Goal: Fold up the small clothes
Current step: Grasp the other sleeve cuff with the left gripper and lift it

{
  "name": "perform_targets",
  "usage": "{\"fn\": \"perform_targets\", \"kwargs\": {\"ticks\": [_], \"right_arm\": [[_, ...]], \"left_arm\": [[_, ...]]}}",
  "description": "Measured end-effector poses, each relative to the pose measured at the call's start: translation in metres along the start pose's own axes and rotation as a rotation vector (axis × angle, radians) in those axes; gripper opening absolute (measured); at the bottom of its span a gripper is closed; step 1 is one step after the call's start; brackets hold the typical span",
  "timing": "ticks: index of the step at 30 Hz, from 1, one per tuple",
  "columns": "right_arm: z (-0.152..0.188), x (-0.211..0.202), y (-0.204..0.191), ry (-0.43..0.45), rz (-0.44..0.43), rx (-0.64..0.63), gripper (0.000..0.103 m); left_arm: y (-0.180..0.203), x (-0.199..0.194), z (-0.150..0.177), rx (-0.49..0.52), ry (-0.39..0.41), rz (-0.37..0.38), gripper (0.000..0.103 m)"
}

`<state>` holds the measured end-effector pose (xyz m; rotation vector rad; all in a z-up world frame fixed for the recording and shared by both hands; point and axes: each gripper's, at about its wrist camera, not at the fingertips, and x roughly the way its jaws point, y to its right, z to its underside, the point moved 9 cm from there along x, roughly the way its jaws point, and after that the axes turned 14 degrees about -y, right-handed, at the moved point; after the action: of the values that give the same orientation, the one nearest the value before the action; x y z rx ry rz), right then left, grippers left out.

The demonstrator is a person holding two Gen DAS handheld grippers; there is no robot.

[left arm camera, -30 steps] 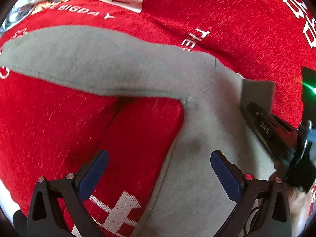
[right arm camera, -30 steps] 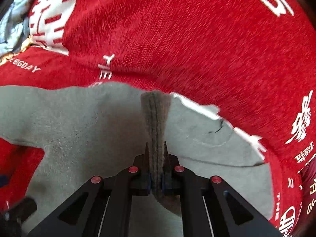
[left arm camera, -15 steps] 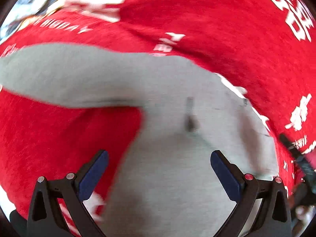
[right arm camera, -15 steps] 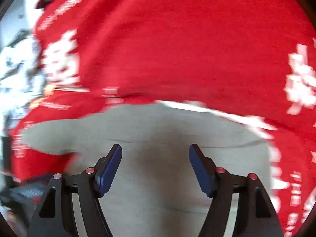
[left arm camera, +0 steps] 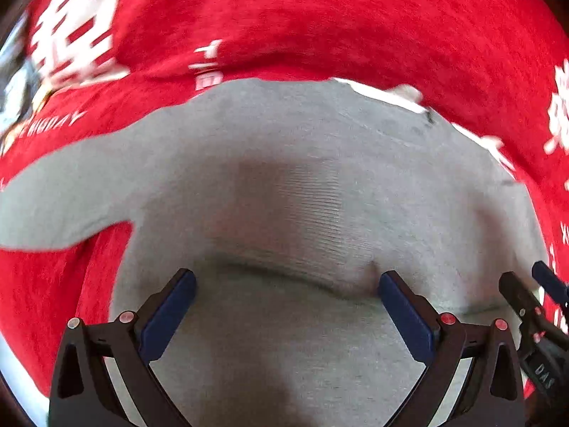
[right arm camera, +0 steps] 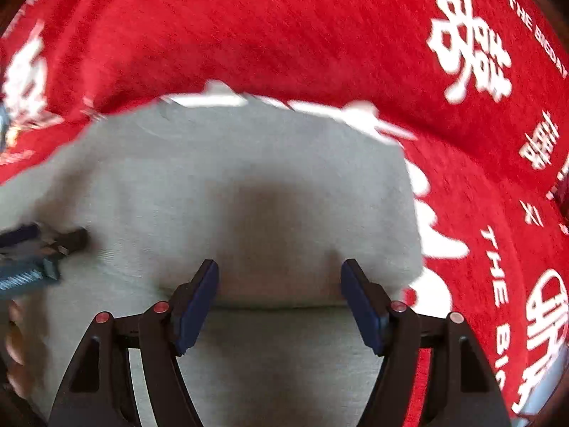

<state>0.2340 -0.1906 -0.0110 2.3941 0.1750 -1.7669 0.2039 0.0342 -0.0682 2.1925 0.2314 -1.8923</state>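
Note:
A grey knit garment (left arm camera: 284,185) lies spread on a red printed cloth (left arm camera: 320,17), with one sleeve (left arm camera: 64,192) stretched to the left. My left gripper (left arm camera: 286,299) is open and empty, low over a folded ribbed edge of the garment. My right gripper (right arm camera: 279,284) is open and empty, low over the garment (right arm camera: 227,178) near its right side. The right gripper's tip shows at the right edge of the left wrist view (left arm camera: 533,299). The left gripper shows at the left edge of the right wrist view (right arm camera: 39,249).
The red cloth (right arm camera: 320,35) with white characters and lettering covers the whole surface around the garment. A pale, mixed clutter (left arm camera: 14,82) shows at the far left edge.
The right gripper has let go of the pinched grey fold and opened. Both grippers have moved over the garment's body; the folded-over part now lies flat.

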Motion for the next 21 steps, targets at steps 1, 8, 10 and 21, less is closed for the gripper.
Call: {"fn": "perform_targets", "kwargs": {"ticks": [1,8,10,21], "right_arm": [[-0.003,0.002,-0.007,0.002,0.001,-0.007,0.075],[-0.009,0.022,-0.055,-0.041,0.073,-0.136,0.081],[-0.003,0.021,-0.053,-0.015,0.049,-0.118,0.081],[0.003,0.024,-0.047,0.069,0.020,-0.049,0.084]], "left_arm": [[-0.008,0.002,-0.001,-0.026,-0.009,-0.031,0.103],[-0.089,-0.030,-0.004,-0.195,0.065,-0.041,0.103],[-0.150,-0.038,-0.003,-0.343,0.087,-0.056,0.103],[-0.393,-0.018,0.018,-1.049,0.039,-0.011,0.103]]}}
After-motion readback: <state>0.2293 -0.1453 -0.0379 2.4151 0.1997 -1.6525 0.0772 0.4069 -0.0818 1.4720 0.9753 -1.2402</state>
